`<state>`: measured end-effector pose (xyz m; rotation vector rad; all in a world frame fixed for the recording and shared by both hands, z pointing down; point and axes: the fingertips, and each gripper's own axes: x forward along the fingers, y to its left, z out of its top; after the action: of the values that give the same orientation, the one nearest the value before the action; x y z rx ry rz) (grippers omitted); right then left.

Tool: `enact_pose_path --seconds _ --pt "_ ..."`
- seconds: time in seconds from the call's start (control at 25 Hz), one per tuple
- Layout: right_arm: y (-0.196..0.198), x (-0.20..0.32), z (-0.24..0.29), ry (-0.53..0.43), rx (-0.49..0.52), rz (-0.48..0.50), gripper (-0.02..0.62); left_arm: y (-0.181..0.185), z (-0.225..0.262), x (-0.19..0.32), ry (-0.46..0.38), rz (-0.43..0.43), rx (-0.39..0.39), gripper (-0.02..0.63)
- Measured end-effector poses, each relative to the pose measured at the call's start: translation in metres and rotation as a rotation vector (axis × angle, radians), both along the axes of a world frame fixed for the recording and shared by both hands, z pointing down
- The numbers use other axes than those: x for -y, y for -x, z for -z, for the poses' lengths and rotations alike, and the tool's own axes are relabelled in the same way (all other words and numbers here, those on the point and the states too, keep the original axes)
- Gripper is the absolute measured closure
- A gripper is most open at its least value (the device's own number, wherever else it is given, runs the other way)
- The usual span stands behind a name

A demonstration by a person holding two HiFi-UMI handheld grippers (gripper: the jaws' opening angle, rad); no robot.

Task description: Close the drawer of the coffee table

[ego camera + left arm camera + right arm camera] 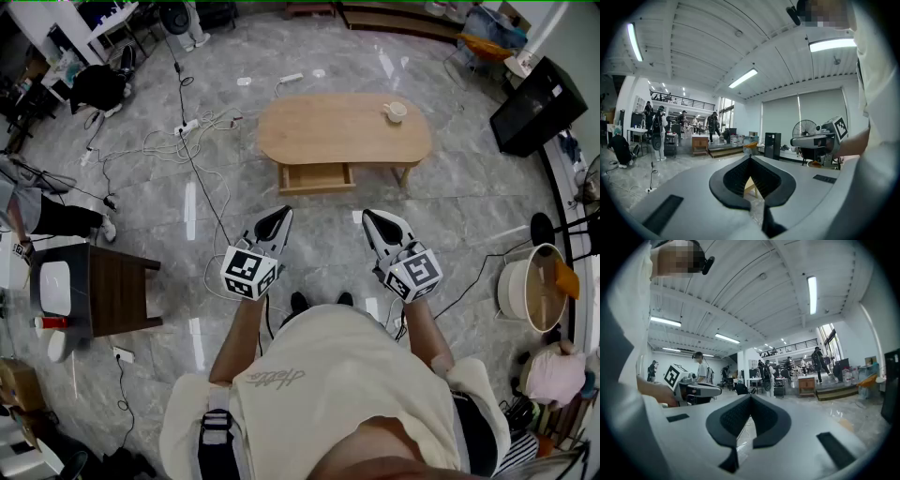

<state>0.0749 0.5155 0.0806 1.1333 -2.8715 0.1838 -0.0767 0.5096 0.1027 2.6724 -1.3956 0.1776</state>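
- The left gripper (750, 158) has its jaws clenched tip to tip with nothing between them; a sliver of light wood shows through the gap behind the tips
- The right gripper (750, 396) is likewise clenched and empty
- Both are held side by side in front of the person, above the marble floor (450, 225), pointing toward the desk (309, 131) and well apart from it
- The oval wooden desk stands ahead; its drawer (317, 176) juts out open on the near side
- A cup (396, 112) sits near the desk's right end
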Motion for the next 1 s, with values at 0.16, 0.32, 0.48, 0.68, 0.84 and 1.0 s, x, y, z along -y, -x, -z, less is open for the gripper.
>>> enact_pose_path --seconds 0.16,0.32,0.48,0.68,0.84,1.0 --pt "-0.001 0.006 0.003 -0.014 0.006 -0.012 0.601 -0.002 0.000 0.003 0.003 -0.009 -0.006 0.601" --pt "-0.002 0.013 0.003 -0.015 0.014 -0.041 0.601 0.000 0.000 0.005 0.001 -0.018 -0.008 0.601" --pt "0.002 0.016 -0.009 0.013 0.005 -0.052 0.601 0.004 -0.011 0.003 0.015 -0.029 -0.009 0.601" --pt "0.012 0.025 -0.020 0.039 -0.014 -0.067 0.601 0.020 -0.032 0.014 0.061 -0.029 -0.015 0.601" --pt "0.015 0.036 -0.026 0.052 -0.031 -0.090 0.601 0.028 -0.050 0.030 0.091 -0.043 -0.031 0.601" --pt "0.023 0.044 -0.031 0.068 -0.031 -0.115 0.601 0.037 -0.061 0.039 0.115 -0.061 -0.040 0.601"
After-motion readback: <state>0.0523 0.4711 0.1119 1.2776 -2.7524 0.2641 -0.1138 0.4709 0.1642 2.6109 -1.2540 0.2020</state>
